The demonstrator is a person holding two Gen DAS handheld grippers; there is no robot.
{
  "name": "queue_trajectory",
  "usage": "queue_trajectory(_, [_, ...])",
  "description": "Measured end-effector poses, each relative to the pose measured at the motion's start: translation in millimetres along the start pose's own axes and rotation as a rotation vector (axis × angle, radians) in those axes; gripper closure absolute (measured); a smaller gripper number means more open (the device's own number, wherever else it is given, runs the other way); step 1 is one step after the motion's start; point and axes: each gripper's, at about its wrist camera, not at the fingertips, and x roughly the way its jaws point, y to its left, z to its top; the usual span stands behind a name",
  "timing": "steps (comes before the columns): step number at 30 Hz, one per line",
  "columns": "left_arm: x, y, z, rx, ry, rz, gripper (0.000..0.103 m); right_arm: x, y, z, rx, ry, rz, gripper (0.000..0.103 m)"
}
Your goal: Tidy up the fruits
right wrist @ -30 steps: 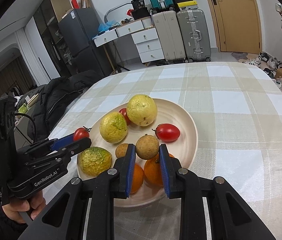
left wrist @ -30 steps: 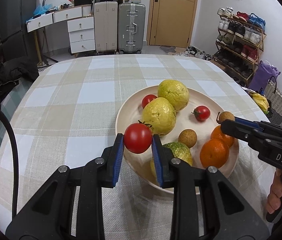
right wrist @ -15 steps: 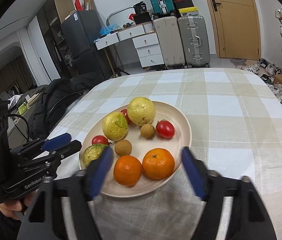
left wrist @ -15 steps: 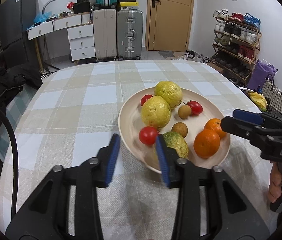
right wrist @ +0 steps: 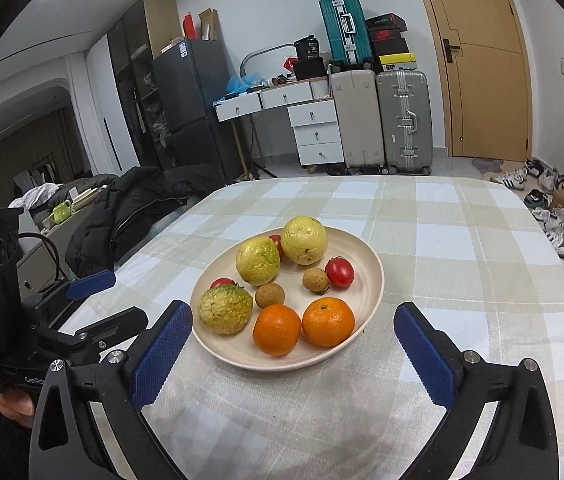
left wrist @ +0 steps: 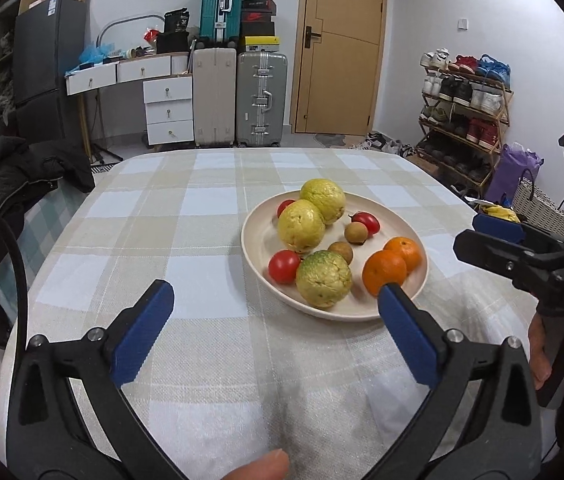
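Observation:
A cream plate (left wrist: 258, 240) on the checked tablecloth holds three guavas, three tomatoes, two longans and two oranges. The near tomato (left wrist: 283, 266) lies beside the green guava (left wrist: 323, 278). One longan (right wrist: 315, 280) rests against a tomato (right wrist: 339, 273). My left gripper (left wrist: 274, 292) hangs back from the plate's near rim, its jaws opening wide with nothing held between them. My right gripper (right wrist: 293, 310) is also drawn back, its jaws opening wide and holding nothing; the oranges (right wrist: 327, 322) only show in the gap beyond the pads. All the fruit lies free.
A black jacket (left wrist: 14, 172) is draped at the table's left edge. Suitcases (left wrist: 260, 100), white drawers and a door stand behind the table, and a shoe rack (left wrist: 461, 120) at the right. A person's hand (left wrist: 561, 356) holds the right gripper's handle.
The left gripper let go of a tomato and the right gripper a longan; both fruits now lie on the plate. Both grippers opened wide and pulled back from the plate.

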Motion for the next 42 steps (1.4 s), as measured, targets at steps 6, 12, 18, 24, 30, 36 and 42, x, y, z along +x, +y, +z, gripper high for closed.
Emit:
queue_trajectory(6, [-8,-11,-7,0.017,-0.015,-0.002,0.001,-12,4,-15,-0.042,-0.025,-0.012,0.0])
queue_trajectory(12, [-14,-12,-11,0.016,-0.045,-0.01,0.001,-20,1,-20,-0.038,-0.08,-0.004,0.0])
queue_trajectory(18, [-17,-10,-9,0.008,-0.067,-0.022,0.001,-22,8,-23,-0.078,-0.099,-0.003,0.0])
queue_trajectory(24, [-18,-10,-9,0.009,-0.072,-0.022,0.001,-21,13,-23,-0.104,-0.092,0.001,0.0])
queue_trajectory(30, [-18,-11,-9,0.013,-0.068,-0.026,0.001,-21,10,-23,-0.085,-0.096,0.005,0.0])
queue_trajectory(36, [-18,-12,-9,0.014,-0.067,-0.024,0.001,-22,9,-23,-0.089,-0.096,0.005,0.0])
queue_trajectory(42, [-19,-14,-9,0.012,-0.061,-0.027,0.001,-23,9,-23,-0.087,-0.094,0.003,0.0])
